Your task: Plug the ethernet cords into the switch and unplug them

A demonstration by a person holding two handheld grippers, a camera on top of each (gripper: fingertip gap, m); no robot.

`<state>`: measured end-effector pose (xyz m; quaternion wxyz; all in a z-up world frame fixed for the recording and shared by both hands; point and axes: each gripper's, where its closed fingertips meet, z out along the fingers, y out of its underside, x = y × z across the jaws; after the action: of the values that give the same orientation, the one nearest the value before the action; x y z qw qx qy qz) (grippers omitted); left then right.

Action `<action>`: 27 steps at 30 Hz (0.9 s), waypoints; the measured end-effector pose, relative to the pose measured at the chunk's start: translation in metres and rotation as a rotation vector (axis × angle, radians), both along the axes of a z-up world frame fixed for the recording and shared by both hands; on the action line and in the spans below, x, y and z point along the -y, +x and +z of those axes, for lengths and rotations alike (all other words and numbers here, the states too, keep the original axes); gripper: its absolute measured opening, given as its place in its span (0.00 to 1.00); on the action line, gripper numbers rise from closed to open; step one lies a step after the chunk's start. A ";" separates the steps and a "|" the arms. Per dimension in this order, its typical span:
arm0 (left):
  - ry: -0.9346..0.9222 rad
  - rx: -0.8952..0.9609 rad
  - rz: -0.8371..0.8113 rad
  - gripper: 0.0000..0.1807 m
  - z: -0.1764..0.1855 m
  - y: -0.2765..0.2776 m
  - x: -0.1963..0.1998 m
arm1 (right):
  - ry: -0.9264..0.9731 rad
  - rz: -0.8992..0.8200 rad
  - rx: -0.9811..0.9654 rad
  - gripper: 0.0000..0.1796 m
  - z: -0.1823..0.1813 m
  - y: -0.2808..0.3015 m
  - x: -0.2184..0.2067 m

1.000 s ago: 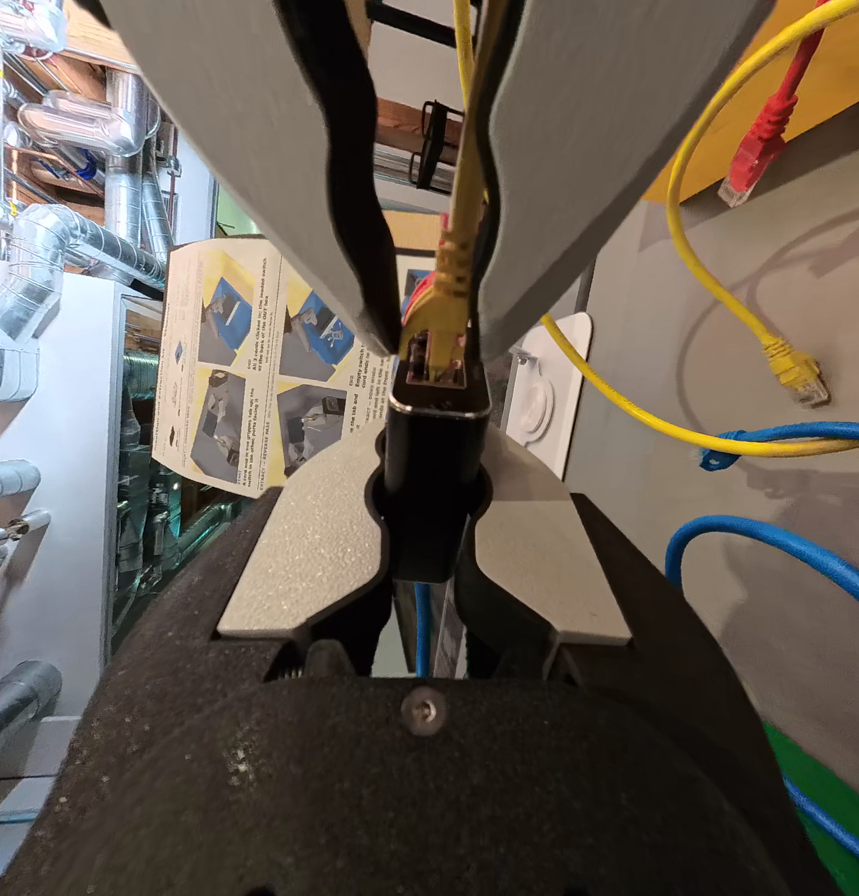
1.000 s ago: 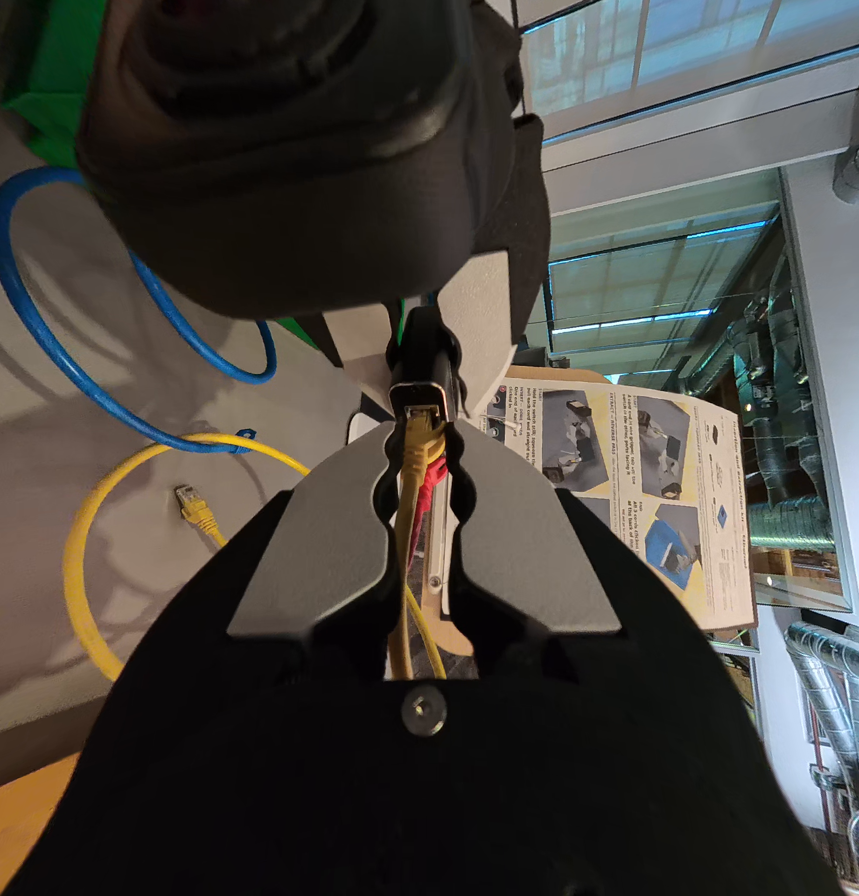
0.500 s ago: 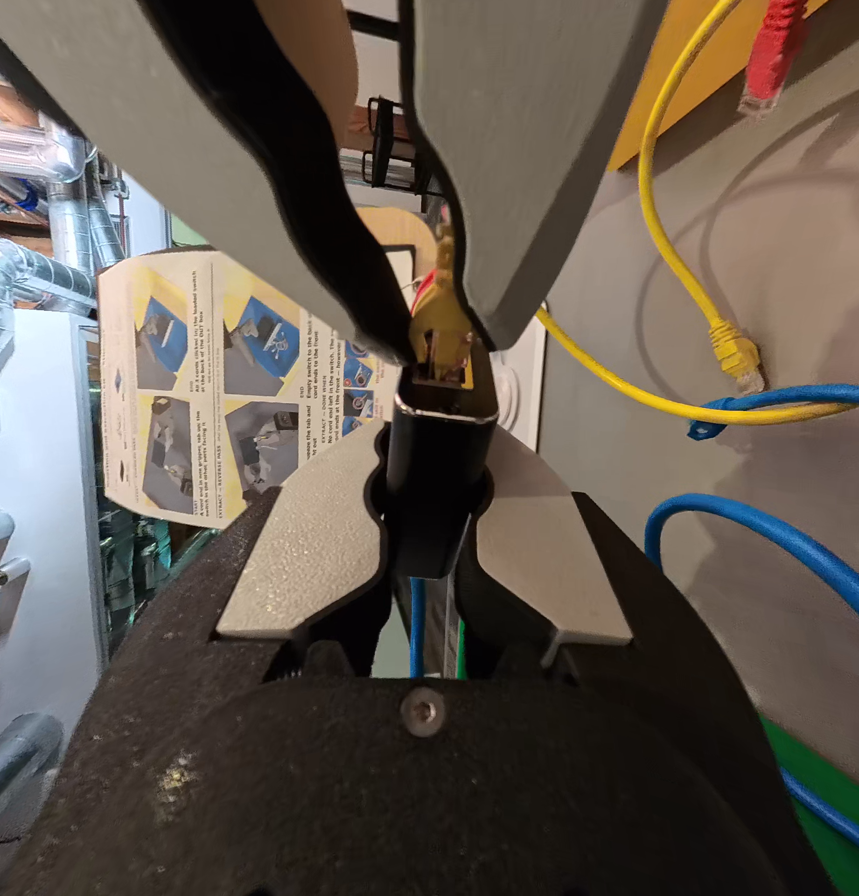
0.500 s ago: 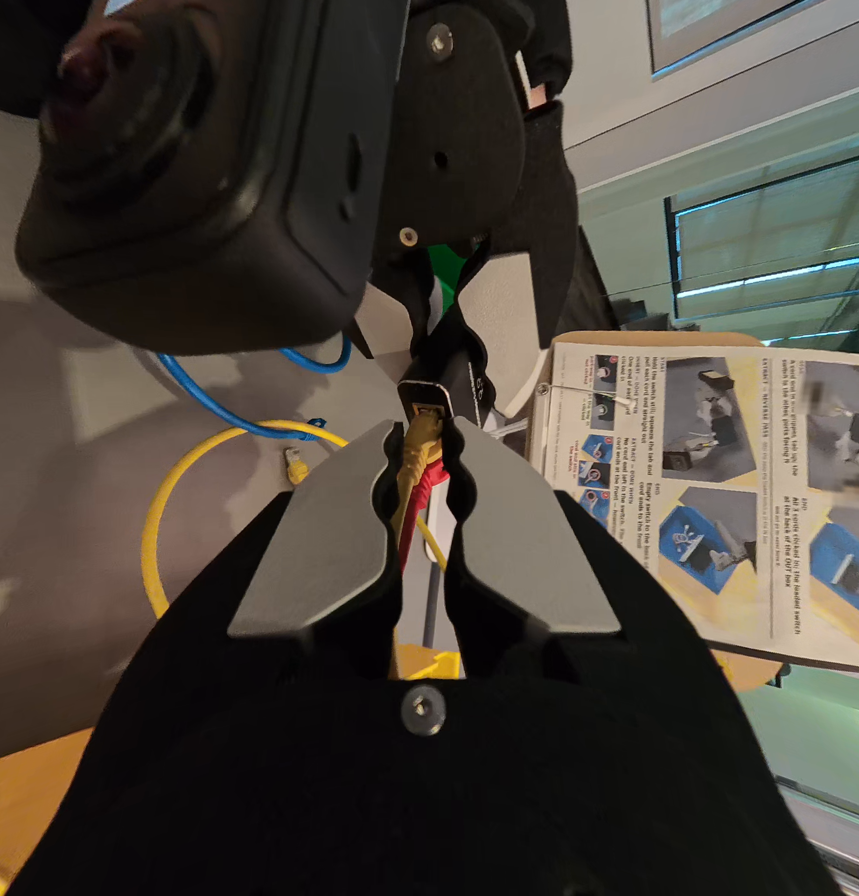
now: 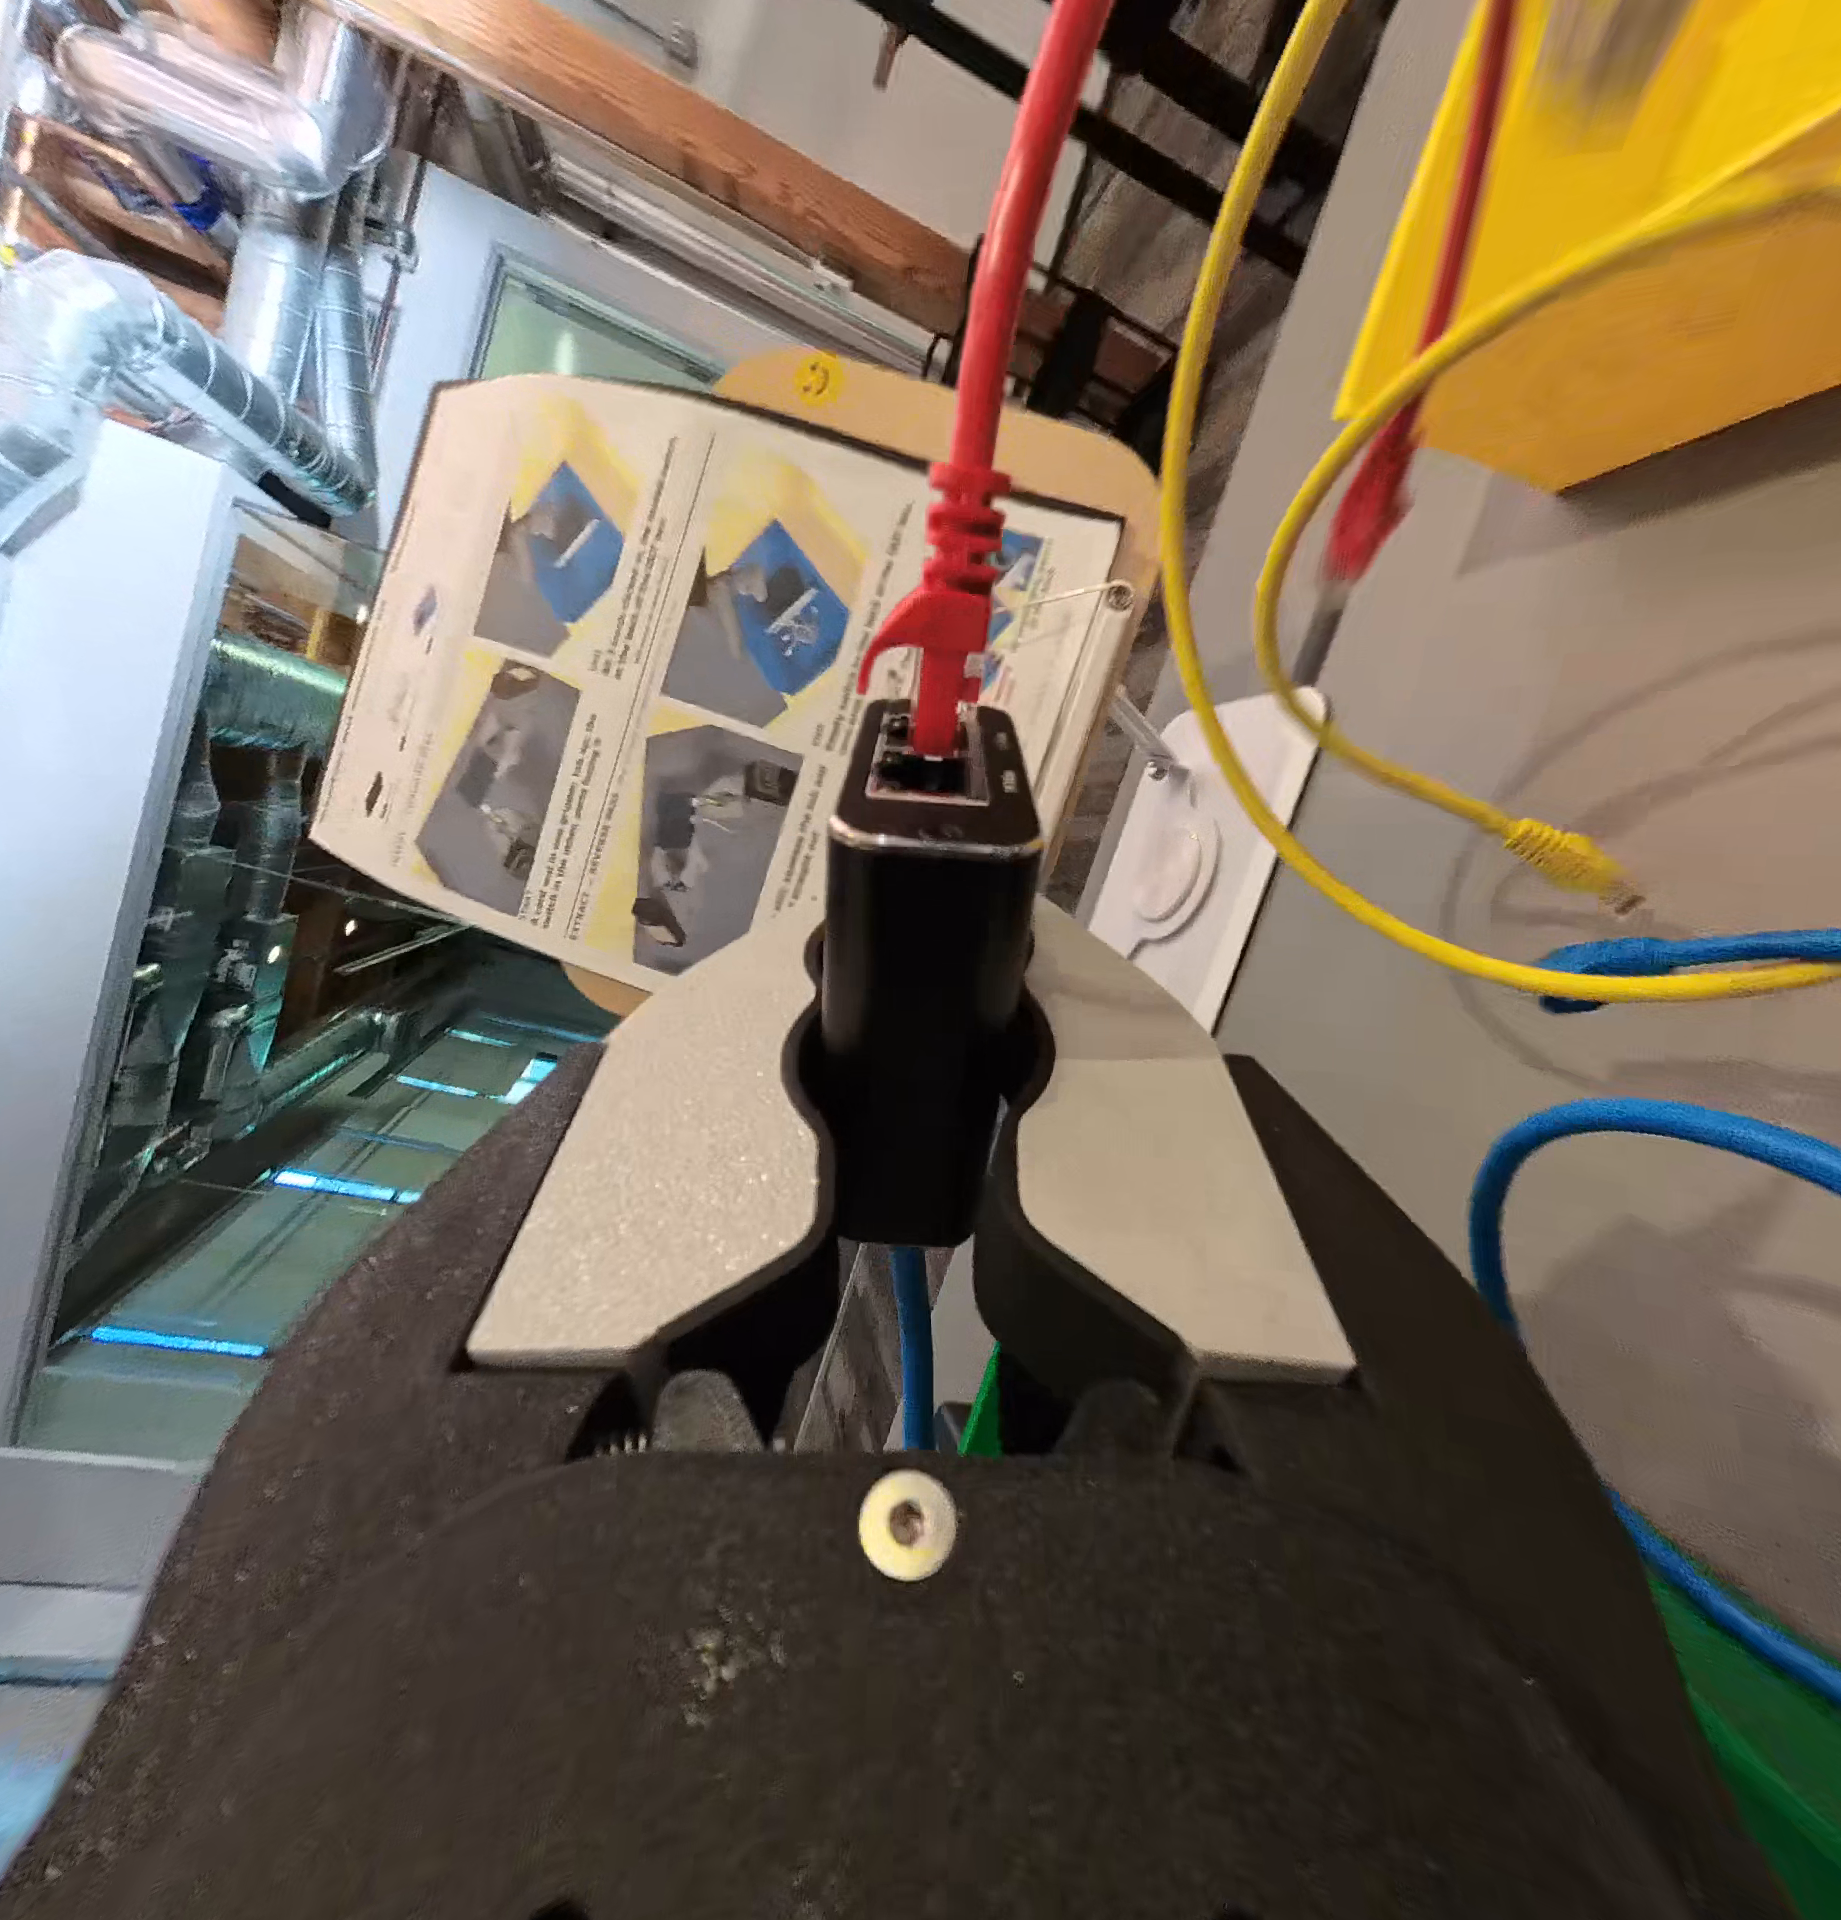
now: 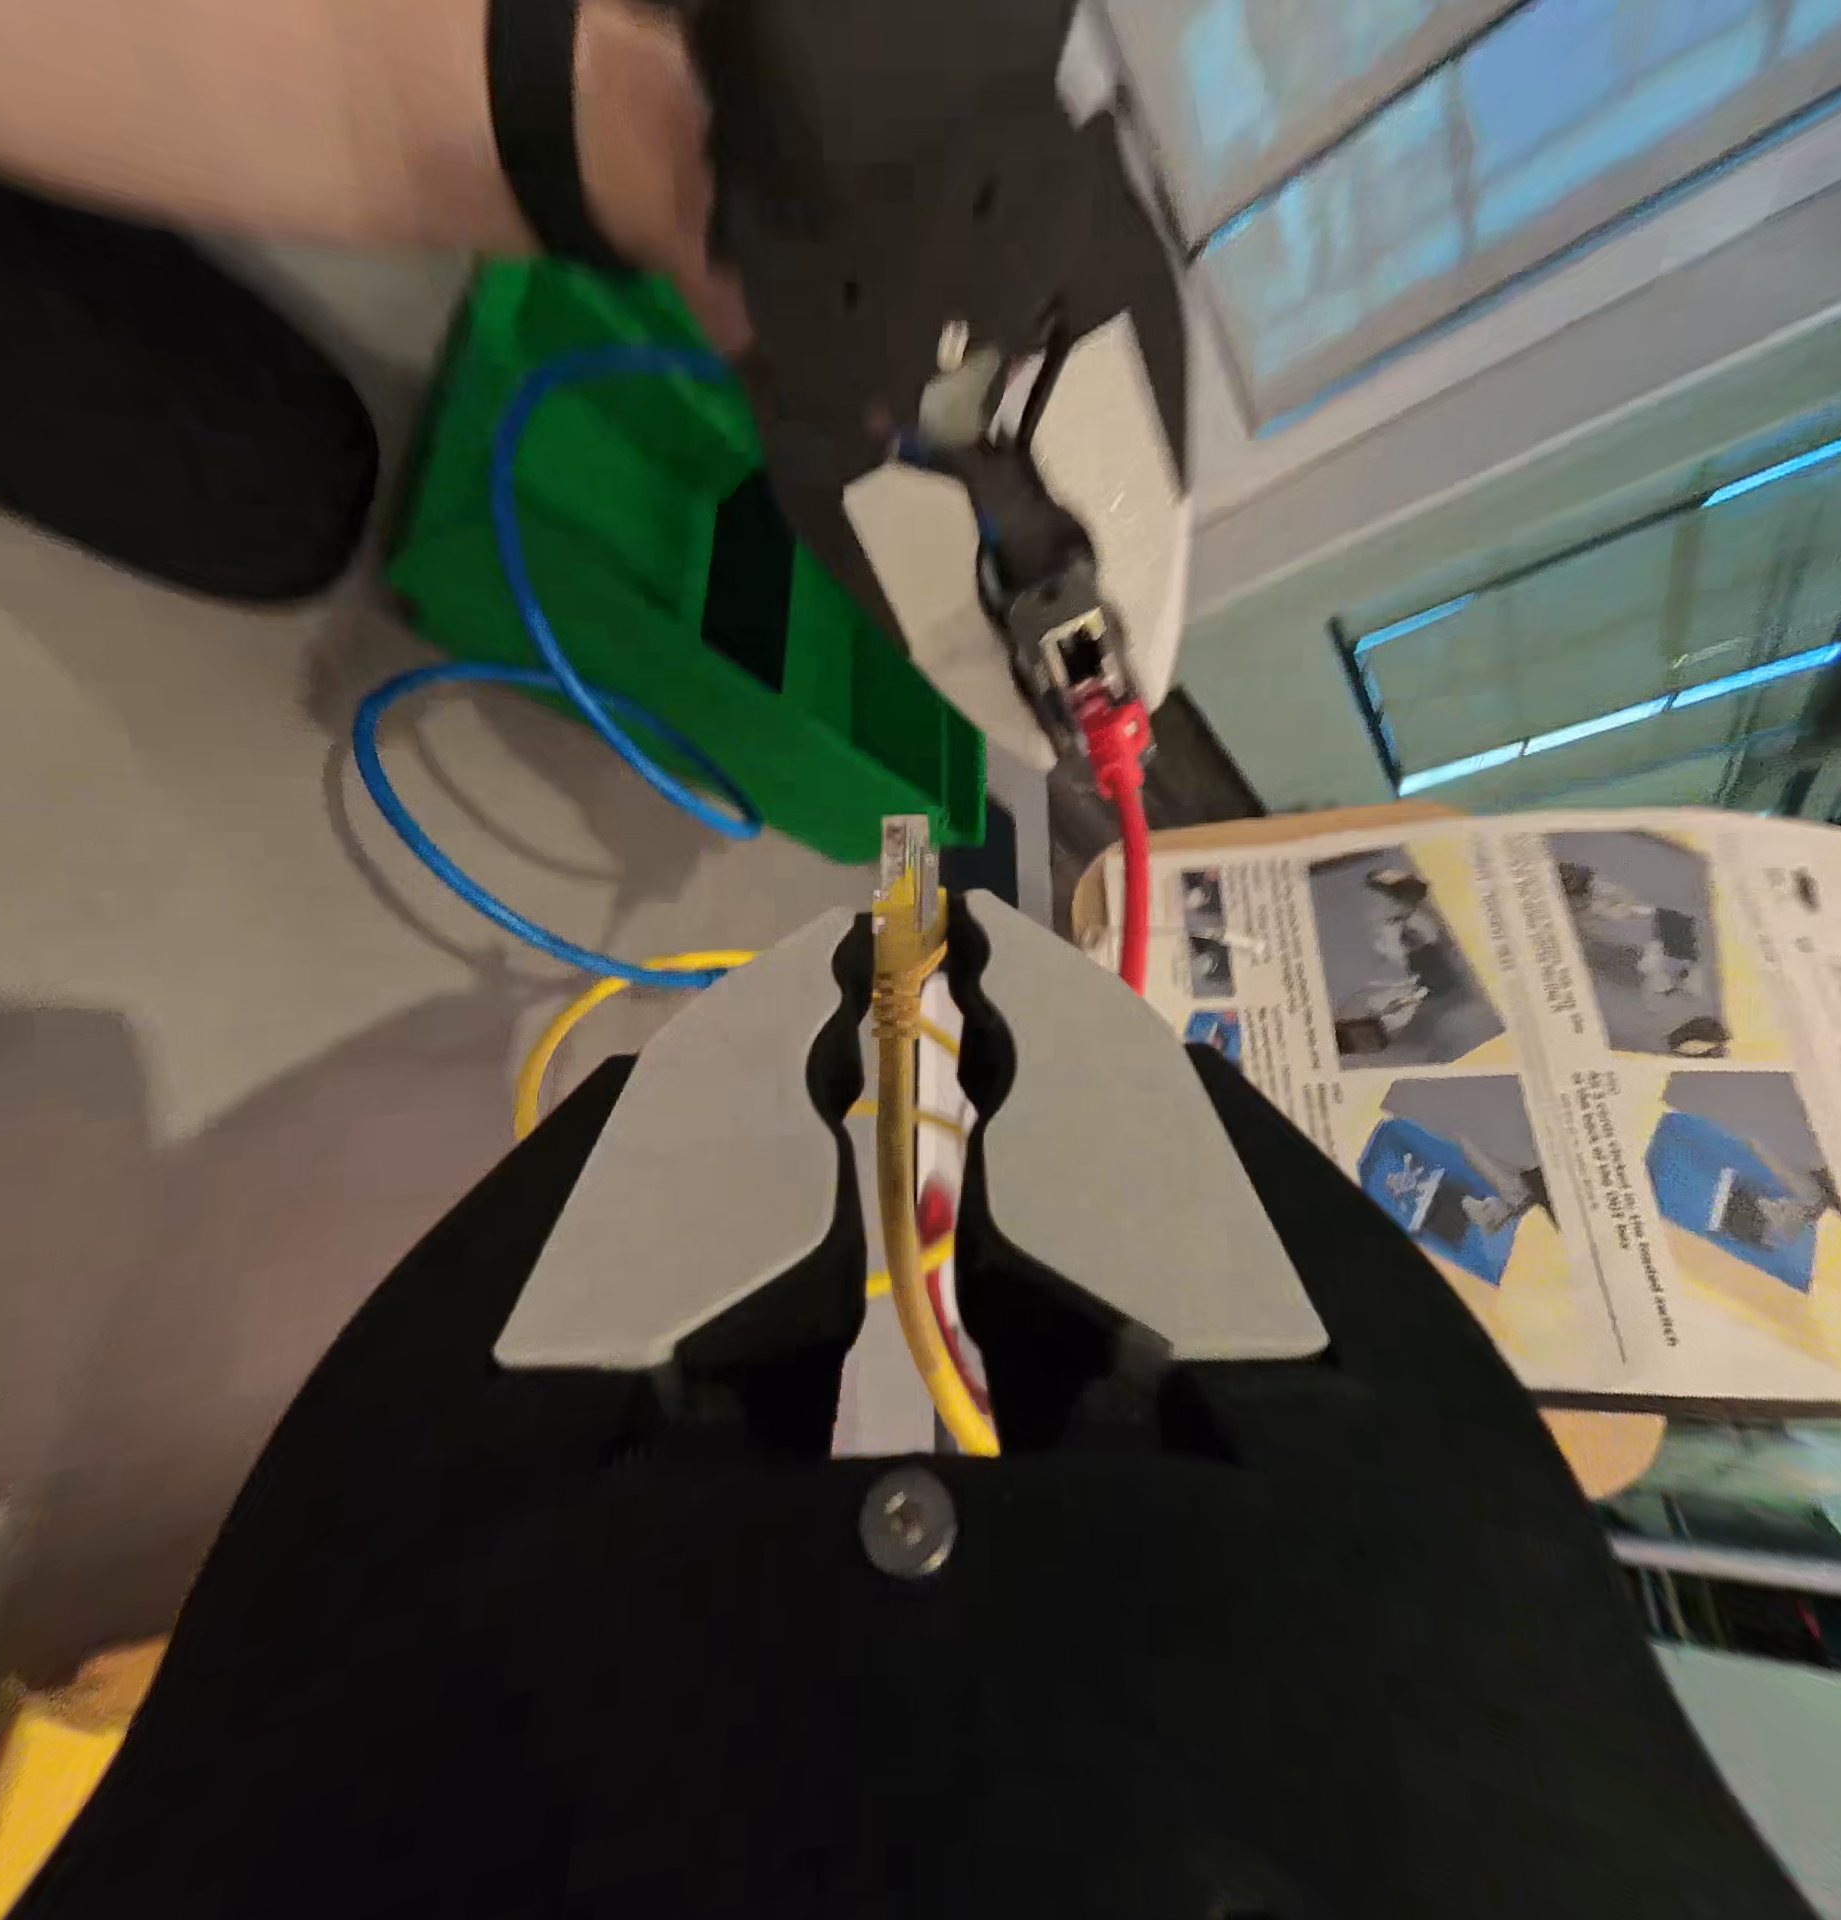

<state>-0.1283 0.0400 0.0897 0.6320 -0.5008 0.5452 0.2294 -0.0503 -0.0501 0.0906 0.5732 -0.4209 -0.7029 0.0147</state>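
My left gripper (image 5: 921,997) is shut on the black switch (image 5: 926,956) and holds it up in the air. A red cord (image 5: 963,561) is plugged into its far port; the near port is empty. A blue cord (image 5: 911,1340) leaves its rear end. My right gripper (image 6: 908,925) is shut on the yellow cord (image 6: 903,935) just behind its plug, which is out of the switch and points away. In the right wrist view the switch (image 6: 1067,649) is up ahead in the left gripper, red cord (image 6: 1129,831) hanging from it.
A green block (image 6: 604,582) sits on the grey table with a blue cord loop (image 6: 448,831) over it. An instruction sheet on a board (image 5: 625,665) stands behind. A yellow box (image 5: 1622,229), the yellow cord's other plug (image 5: 1565,857) and a loose red plug (image 5: 1368,509) are at the right. The grippers' ends are close to 12 centimeters from one another.
My right gripper has pulled the yellow plug out of the switch and drawn back from it. The left gripper still holds the switch, with only the red cord left in.
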 end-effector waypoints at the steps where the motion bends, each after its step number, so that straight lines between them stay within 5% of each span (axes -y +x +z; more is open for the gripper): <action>1: -0.003 0.000 0.028 0.14 -0.001 -0.004 -0.005 | 0.007 0.029 -0.068 0.09 0.015 0.006 0.008; 9: -0.142 0.237 0.190 0.14 -0.001 -0.035 -0.031 | 0.035 0.017 -0.313 0.09 0.069 0.091 0.040; 14: -0.222 0.317 -0.044 0.14 0.006 -0.010 -0.009 | 0.062 -0.061 -0.408 0.08 0.080 0.105 0.020; 23: -0.326 0.437 -0.133 0.15 0.017 -0.004 0.005 | -0.251 -0.113 -0.484 0.08 0.027 0.082 -0.068; 27: -0.289 0.510 -0.119 0.15 0.039 -0.027 0.010 | -0.153 -0.158 -0.514 0.08 0.046 0.076 -0.065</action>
<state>-0.1556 0.0299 0.1289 0.6829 -0.5943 0.4243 -0.0214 0.0252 0.0149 0.1371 0.6986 -0.4990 -0.4963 0.1290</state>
